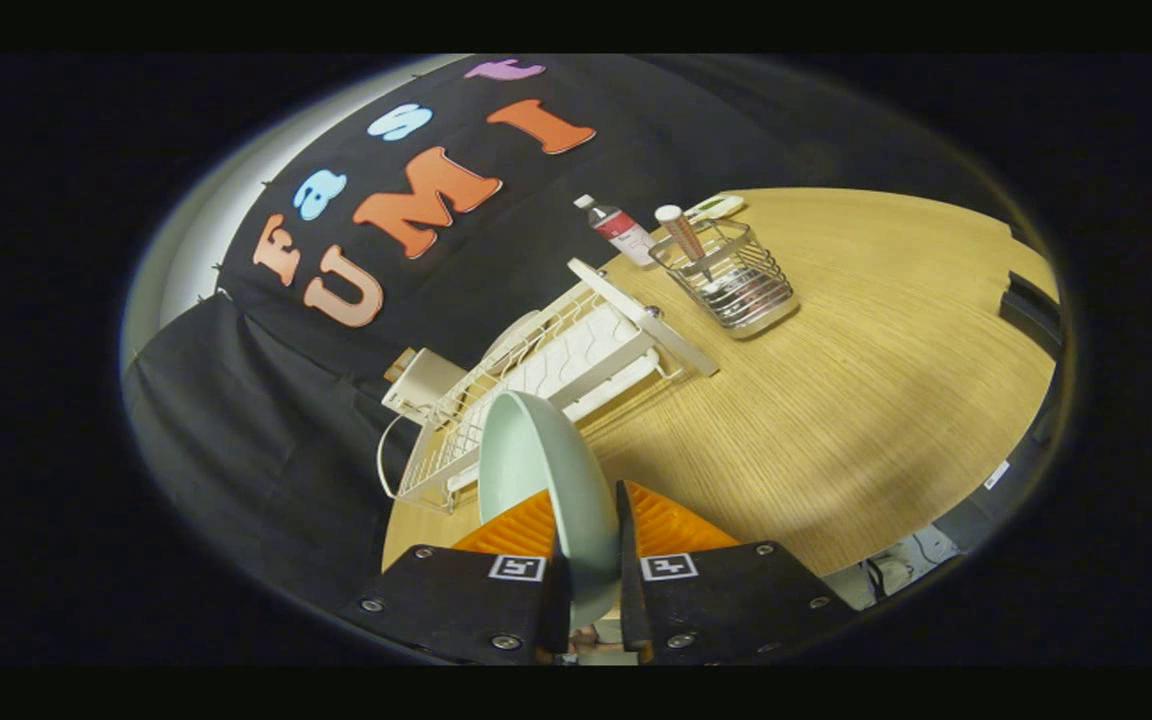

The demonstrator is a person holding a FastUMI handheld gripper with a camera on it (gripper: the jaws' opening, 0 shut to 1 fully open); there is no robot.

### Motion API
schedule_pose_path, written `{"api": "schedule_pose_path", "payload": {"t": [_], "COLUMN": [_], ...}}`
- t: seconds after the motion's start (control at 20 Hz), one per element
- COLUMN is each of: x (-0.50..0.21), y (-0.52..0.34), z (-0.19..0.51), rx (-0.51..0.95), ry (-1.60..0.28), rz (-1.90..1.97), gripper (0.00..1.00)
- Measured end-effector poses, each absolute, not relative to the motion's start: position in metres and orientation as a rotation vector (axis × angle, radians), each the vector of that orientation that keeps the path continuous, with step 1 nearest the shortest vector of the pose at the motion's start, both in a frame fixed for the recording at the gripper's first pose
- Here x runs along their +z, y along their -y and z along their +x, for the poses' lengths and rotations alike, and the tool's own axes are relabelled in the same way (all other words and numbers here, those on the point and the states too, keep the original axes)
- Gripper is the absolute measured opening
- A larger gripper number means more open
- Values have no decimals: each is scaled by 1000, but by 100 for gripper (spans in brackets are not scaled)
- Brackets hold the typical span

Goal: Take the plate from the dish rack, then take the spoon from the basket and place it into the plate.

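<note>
Plate [546, 470] clamped in gripper [591, 560], above wooden table [836, 400]

- A wooden table [836, 400] with pale grain carries everything; a broad bare stretch of it lies ahead of the gripper [591, 520] and to its right.
- A white wire dish rack [556, 370] stands on the table just beyond the fingertips, reaching away from them and toward the booth's wall.
- A wire basket [736, 275] stands on the table farther off, beyond the rack's far end and close beside it.
- A small bottle [619, 230] stands by the table's far edge, just beside the basket.
- A pale, flat object [716, 207] lies behind the basket; what it is cannot be told.
- The gripper's fingers are clamped on the edge of a plate [546, 470].
</note>
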State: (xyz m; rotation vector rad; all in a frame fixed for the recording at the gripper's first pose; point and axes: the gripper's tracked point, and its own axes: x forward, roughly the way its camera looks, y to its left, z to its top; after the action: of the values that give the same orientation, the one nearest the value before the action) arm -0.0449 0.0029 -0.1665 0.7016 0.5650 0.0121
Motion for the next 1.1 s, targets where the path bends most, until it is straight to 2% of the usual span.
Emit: {"api": "schedule_pose_path", "payload": {"t": [0.2,0.3,0.5,0.55,0.7,1.1], "x": [-185,-190,-194,-194,-179,-119], "y": [-7,-3,6,8,22,71], "z": [-45,-45,-42,-43,-40,-16], "rx": [6,-3,-32,-35,-24,-101], "ry": [-596,-600,-592,-590,-533,-309], "rz": [768,769,651,610,475,158], "gripper": [22,29,64,76,97,98]}}
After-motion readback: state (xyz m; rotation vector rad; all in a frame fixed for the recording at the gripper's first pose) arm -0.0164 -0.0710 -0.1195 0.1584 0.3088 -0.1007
